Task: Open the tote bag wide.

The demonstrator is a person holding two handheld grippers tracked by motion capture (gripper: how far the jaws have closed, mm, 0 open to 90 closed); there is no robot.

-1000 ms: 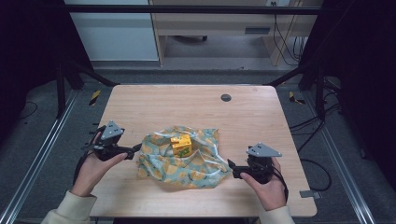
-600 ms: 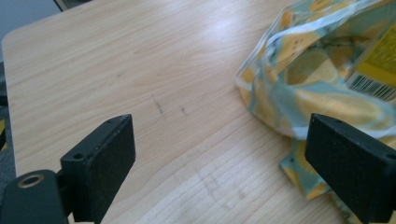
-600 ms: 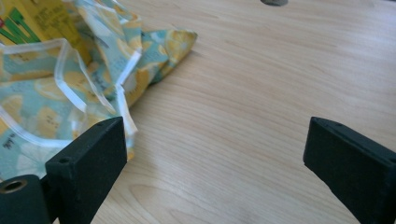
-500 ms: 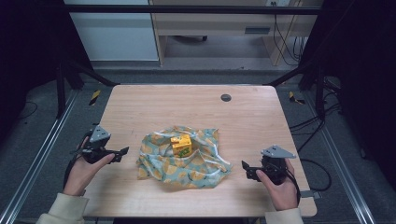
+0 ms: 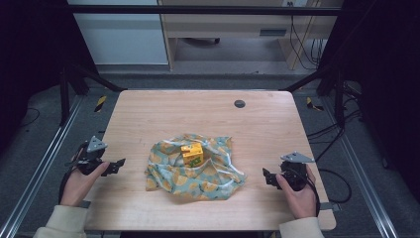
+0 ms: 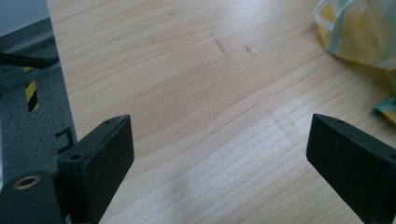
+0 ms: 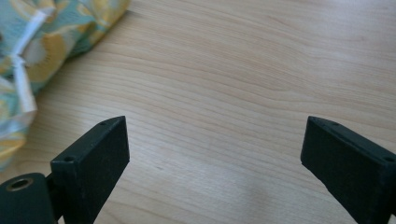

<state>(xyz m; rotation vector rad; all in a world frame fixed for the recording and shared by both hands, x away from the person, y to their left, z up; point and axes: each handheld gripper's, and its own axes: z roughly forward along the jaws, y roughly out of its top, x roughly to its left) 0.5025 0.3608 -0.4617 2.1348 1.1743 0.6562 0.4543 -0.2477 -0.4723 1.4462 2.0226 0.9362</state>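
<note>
A wooden table [image 5: 148,119] with rounded corners stands in the middle of the room, its pale grain lit evenly from above. A small dark round grommet [image 5: 239,103] sits in the tabletop near the far edge. A black frame [image 5: 198,9] runs across the top, with slanted black struts [image 5: 84,74] coming down at both far corners of the table. The floor [image 5: 44,134] is grey carpet. Metal rails [image 5: 39,163] run along it on either side. Yellow-and-black striped tape [image 5: 100,102] marks the floor at far left and far right. Behind stands a light wooden desk [image 5: 223,25], beside a white panel [image 5: 119,34]. Cables [image 5: 302,39] hang at the right, and more trail over the floor there. The room's edges are dark.
</note>
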